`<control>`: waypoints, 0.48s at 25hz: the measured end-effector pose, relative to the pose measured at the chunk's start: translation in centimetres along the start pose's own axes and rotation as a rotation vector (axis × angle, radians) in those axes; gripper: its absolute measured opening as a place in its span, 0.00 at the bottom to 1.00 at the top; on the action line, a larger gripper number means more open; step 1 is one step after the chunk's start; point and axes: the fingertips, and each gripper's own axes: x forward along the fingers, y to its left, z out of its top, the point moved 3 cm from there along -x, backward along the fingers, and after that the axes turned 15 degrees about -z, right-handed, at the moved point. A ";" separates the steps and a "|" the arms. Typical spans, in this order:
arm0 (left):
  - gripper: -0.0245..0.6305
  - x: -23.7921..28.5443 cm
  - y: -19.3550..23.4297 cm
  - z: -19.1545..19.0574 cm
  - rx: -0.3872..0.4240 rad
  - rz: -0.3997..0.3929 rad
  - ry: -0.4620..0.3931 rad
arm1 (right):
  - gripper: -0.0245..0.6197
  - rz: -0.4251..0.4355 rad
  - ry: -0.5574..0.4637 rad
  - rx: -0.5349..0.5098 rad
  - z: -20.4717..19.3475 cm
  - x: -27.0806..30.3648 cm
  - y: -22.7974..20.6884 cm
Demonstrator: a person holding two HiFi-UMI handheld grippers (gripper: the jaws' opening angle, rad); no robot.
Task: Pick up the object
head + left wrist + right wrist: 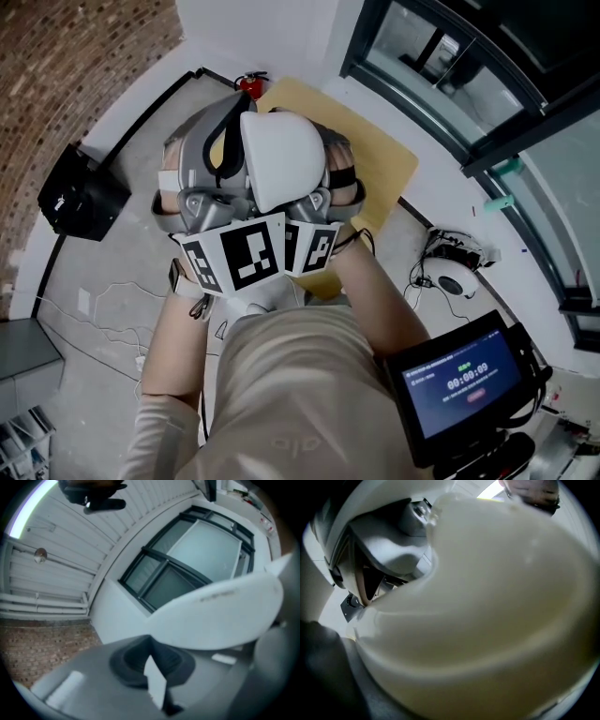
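White domed shell [281, 155], presumably the object, is sitting raised between both grippers. It is apparently facing dome-up, showing no clear long axis. Left gripper [157, 684] is holding its jaws together, seemingly empty. The shell is blocking the right gripper's [323, 192] jaws, so their state is unreadable. Lifting is seemingly underway, and the next move is calling for a confirmed grip.

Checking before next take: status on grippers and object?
Left gripper shut; right gripper unreadable, view blocked. White rounded object raised between both, filling right gripper view. No obstruction seen.
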 end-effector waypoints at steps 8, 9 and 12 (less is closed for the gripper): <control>0.01 0.6 -0.3 -0.3 -0.008 -0.006 0.006 | 0.09 0.005 0.014 -0.004 -0.6 0.2 0.2; 0.01 0.6 -0.3 -0.3 -0.009 -0.006 0.007 | 0.09 0.005 0.016 -0.005 -0.7 0.1 0.2; 0.01 1.0 -0.4 -0.4 -0.011 -0.012 0.010 | 0.09 0.005 0.023 -0.005 -1.0 0.3 0.2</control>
